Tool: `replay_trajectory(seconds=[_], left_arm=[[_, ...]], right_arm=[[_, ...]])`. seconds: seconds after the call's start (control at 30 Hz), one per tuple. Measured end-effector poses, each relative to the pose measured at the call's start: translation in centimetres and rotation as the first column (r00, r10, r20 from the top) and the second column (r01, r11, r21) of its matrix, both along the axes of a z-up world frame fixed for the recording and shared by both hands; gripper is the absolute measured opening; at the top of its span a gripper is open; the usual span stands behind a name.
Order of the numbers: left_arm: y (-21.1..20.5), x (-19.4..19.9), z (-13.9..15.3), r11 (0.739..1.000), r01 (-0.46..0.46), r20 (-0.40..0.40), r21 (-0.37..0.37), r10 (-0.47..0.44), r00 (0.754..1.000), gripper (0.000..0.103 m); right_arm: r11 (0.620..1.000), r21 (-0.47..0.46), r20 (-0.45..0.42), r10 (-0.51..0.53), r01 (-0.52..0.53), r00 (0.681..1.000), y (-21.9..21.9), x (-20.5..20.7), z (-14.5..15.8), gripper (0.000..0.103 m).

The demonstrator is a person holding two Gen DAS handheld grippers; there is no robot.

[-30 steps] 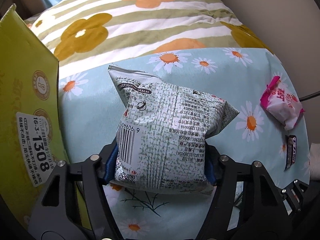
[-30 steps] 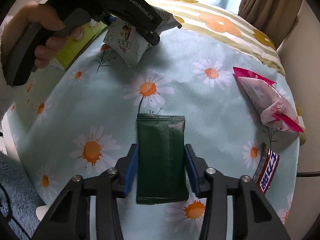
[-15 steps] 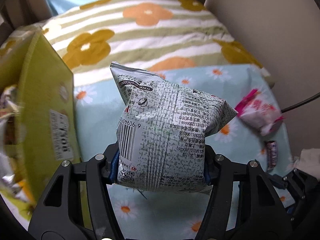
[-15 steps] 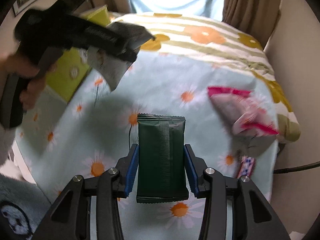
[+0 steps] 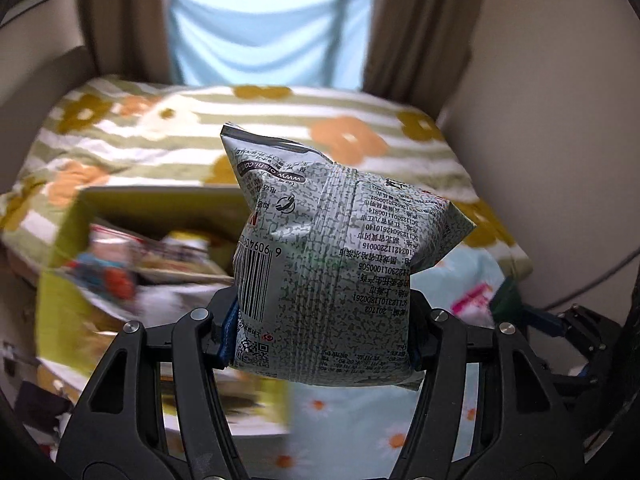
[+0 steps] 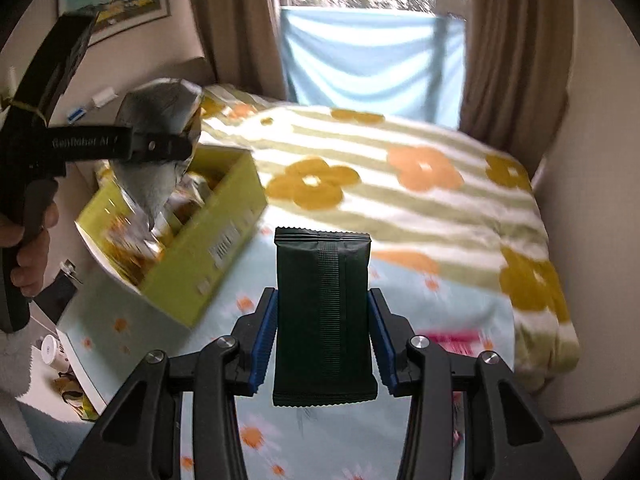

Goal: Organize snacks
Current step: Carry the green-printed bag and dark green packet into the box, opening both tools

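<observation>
My left gripper [image 5: 320,336] is shut on a puffy white-and-green speckled snack bag [image 5: 332,272] with a barcode, held in the air above the right side of the open yellow-green box [image 5: 60,300]. The box holds several blurred snack packets. My right gripper [image 6: 322,344] is shut on a flat dark green packet [image 6: 324,316], held upright above the daisy-print cloth [image 6: 420,304]. In the right wrist view the left gripper [image 6: 160,146] with its bag [image 6: 156,120] hangs over the yellow-green box [image 6: 200,264].
A pink snack packet [image 6: 452,338] lies on the daisy cloth to the right, also showing in the left wrist view [image 5: 472,306]. A striped flowered bedspread [image 6: 400,184] lies behind. A beige wall is at the right, curtains and a window at the back.
Both grippers have risen from the cloth with their packets. The left one has moved left toward the box, whose open inside now shows.
</observation>
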State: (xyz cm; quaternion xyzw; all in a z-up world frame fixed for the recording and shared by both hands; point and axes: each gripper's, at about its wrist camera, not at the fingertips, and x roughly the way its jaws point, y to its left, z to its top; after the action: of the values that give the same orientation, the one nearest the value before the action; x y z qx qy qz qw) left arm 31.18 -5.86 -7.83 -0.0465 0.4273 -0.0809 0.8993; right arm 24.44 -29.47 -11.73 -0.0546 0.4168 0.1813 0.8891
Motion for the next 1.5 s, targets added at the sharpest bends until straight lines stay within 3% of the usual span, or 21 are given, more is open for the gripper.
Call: replay_trajectory(seconds=[0.2,0.4,0.63,0.77,0.83,0.87,0.9,1.03,1.47,1.5], left_arm=[[8.7,-0.4,0.6,0.995,-0.096,0.000,-0.013,0.096,0.995,0.057],[16.3,-0.6,-2.0,0.990,-0.138,-0.060,0.028,0.140,0.988,0.057],[20.5,-1.0,-6.4,0.997,-0.065,-0.125,0.038,0.070,0.990,0.057],[21.1,-0.6,-8.0,0.999,0.001,-0.138,0.035,0.004,0.990,0.061],[21.3,-0.4,-8.3,0.999,0.013,-0.134,0.042,-0.007,0.991,0.076],[21.4,-0.3,-8.2,0.999,0.016,-0.128,0.045,-0.010,0.992,0.097],[21.7,-0.4,-8.0,0.998,0.018,-0.106,0.052,-0.012,0.994,0.103],[22.4,-0.6,-7.2,0.997,0.032,-0.063,0.068,-0.028,0.998,0.103],[23.4,-2.2,-5.5,1.000,0.003,-0.042,0.025,-0.002,0.999,0.103],[23.4,-2.3,-5.4,1.000,-0.001,-0.038,0.024,0.001,0.999,0.103]], right_arm=[[0.998,0.035,0.045,0.057,-0.059,0.997,7.1,1.7,2.2,0.040],[0.993,0.068,0.037,0.090,-0.092,0.995,14.8,3.2,2.3,0.040],[0.994,0.075,-0.014,0.074,-0.073,0.997,20.6,4.3,0.7,0.040],[0.996,0.084,-0.053,0.019,-0.015,0.998,21.6,4.6,-0.5,0.040],[0.996,0.081,-0.071,-0.017,0.023,0.997,21.7,4.6,-1.1,0.040],[0.996,0.080,-0.077,-0.028,0.035,0.997,21.5,4.5,-1.2,0.040],[0.996,0.077,-0.083,-0.044,0.051,0.996,21.4,4.4,-1.3,0.040],[0.994,0.062,-0.099,-0.087,0.094,0.991,21.0,3.9,-1.4,0.040],[0.981,0.119,-0.156,-0.137,0.156,0.978,20.5,3.9,-2.9,0.041],[0.980,0.127,-0.164,-0.134,0.155,0.977,20.5,4.0,-3.0,0.047]])
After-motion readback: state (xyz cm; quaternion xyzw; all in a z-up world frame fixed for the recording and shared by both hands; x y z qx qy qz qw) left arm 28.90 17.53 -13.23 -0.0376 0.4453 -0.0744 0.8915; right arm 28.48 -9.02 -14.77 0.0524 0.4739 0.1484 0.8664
